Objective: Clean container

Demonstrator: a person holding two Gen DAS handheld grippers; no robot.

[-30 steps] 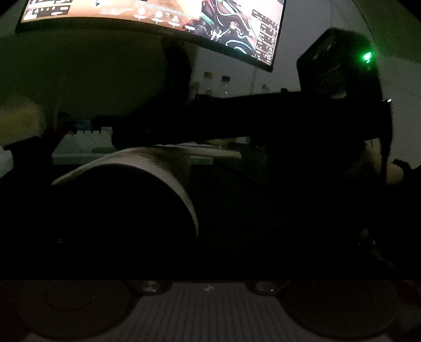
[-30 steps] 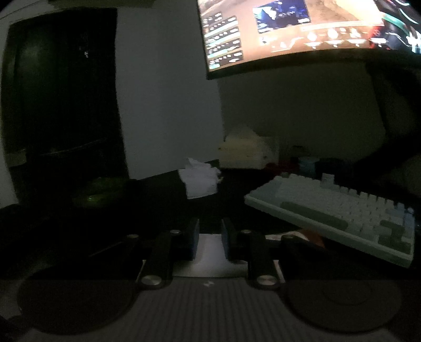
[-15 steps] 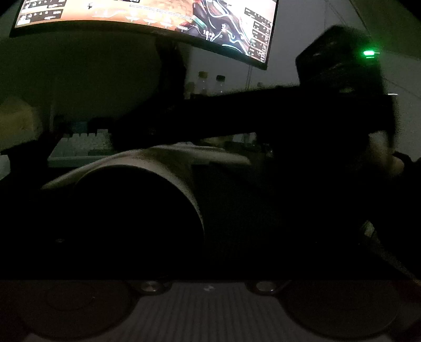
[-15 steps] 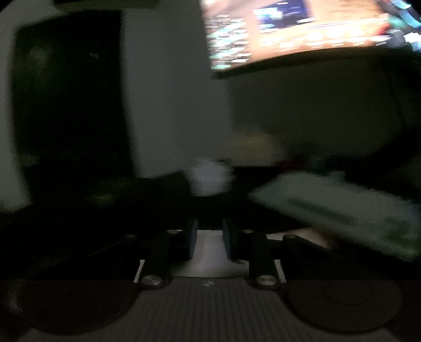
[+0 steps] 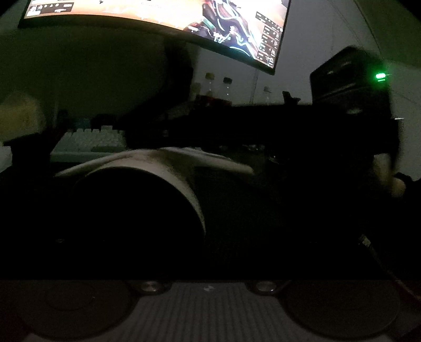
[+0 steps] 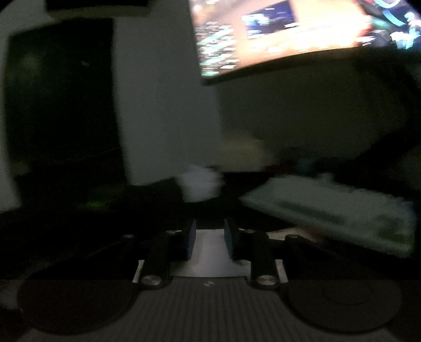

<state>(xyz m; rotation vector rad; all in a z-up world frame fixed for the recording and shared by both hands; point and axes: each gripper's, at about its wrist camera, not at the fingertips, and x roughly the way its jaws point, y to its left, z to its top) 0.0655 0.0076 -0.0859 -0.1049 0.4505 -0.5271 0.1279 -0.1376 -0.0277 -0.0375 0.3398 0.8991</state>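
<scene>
At desk front edge, dim room: white cylindrical container [image 5: 189, 184] sits right in front of L gripper cam, dark mouth facing lens, a white cloth/tissue [image 5: 210, 157] draped over its top rim. L gripper fingers lost in shadow, so can't tell whether spread or closed.

R gripper [image 6: 209, 236] pinches a white sheet, prob. the wipe [image 6: 210, 252], between blue pads [image 6: 191, 238]; jaws narrow, pressed on it. R view motion-blurred.

Step in hand (judged): wiping container. To do well: L holds container steady, R keeps firm pinch on wipe, drags along rim then inside wall, slow strokes; low light, so go by contact.

Counts: container x1; monitor [image 5: 158, 15] x1; keyboard [image 6: 329, 207] x1; bottles [image 5: 210, 86] behind desk at least 3, small; crumpled tissue [image 6: 201, 184] at desk back edge x1.
</scene>
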